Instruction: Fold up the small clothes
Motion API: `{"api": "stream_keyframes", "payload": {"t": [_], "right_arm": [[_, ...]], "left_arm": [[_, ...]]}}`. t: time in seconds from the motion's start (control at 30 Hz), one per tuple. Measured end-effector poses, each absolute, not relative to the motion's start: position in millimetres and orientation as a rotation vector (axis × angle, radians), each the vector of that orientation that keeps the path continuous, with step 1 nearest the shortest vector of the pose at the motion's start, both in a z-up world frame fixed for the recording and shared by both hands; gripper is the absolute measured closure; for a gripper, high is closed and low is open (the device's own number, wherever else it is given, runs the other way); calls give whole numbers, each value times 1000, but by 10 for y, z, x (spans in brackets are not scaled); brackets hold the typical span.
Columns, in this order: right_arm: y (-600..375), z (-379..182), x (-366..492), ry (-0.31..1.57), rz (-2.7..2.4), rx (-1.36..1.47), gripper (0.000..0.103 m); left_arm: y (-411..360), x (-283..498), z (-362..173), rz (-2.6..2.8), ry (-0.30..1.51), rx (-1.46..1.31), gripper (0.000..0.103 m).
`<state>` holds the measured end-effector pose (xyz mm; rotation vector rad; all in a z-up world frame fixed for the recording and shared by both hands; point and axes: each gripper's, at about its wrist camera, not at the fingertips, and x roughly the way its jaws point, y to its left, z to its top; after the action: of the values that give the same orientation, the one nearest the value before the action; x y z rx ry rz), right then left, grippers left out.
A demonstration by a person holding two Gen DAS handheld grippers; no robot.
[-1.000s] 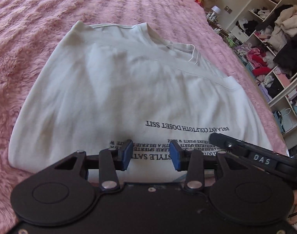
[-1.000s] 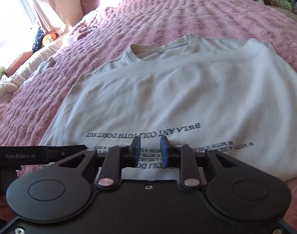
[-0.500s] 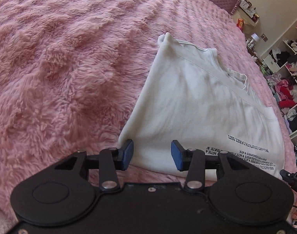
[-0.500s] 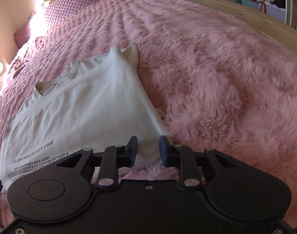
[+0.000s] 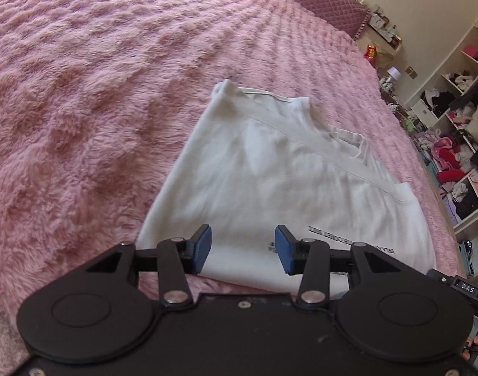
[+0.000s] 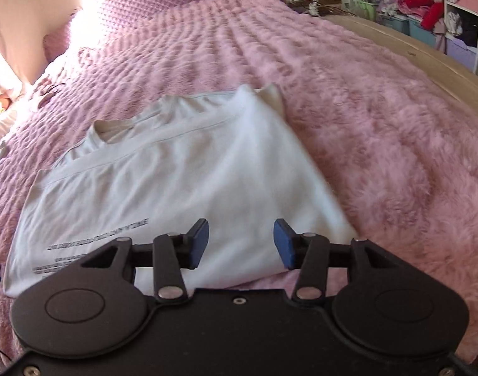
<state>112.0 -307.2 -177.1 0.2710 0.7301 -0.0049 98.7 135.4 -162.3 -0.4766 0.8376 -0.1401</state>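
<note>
Left wrist: your left gripper (image 5: pixel 242 248) hangs half open, empty, over the white T-shirt (image 5: pixel 286 188) on the pink bed (image 5: pixel 97 94) — take its near corner squarely. Right wrist: the right gripper (image 6: pixel 240 242) has just been opening, nothing between its fingers — match that corner.

Right hand-held gripper (image 6: pixel 240 242) just opening, empty, over white t-shirt (image 6: pixel 176 175).

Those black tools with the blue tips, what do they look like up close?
Both match. The left gripper and right gripper each have a flat matte black body with two round discs, jointed black arms with silver rivets, and two fingers ending in blue pads. A black strap lettered "DAS" shows beside the left one.
</note>
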Motion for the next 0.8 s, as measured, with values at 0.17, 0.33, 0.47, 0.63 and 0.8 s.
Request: {"api": "stream_keyframes", "payload": {"t": [0.17,0.33,0.47,0.63,0.8], "right_arm": [[-2490,-1865,1142,717,219,225,57],[-2272,-2030,1181,784,261,136,60],[-2580,-2039,1186,831,190,181,62],[-2699,-1892,1232,811,224,240,59],[-2479,-1748,1590,713,292,274,58]], "left_arm": [[878,1019,-1770,-230,872,-339,57],[869,1099,-2059,-212,926,-313,55],[1049,1105,-2011,-204,946,-398,55],[1064,1314,-1727,-239,874,-454,55],[818,1757,-1679,-285,871,-429,54]]}}
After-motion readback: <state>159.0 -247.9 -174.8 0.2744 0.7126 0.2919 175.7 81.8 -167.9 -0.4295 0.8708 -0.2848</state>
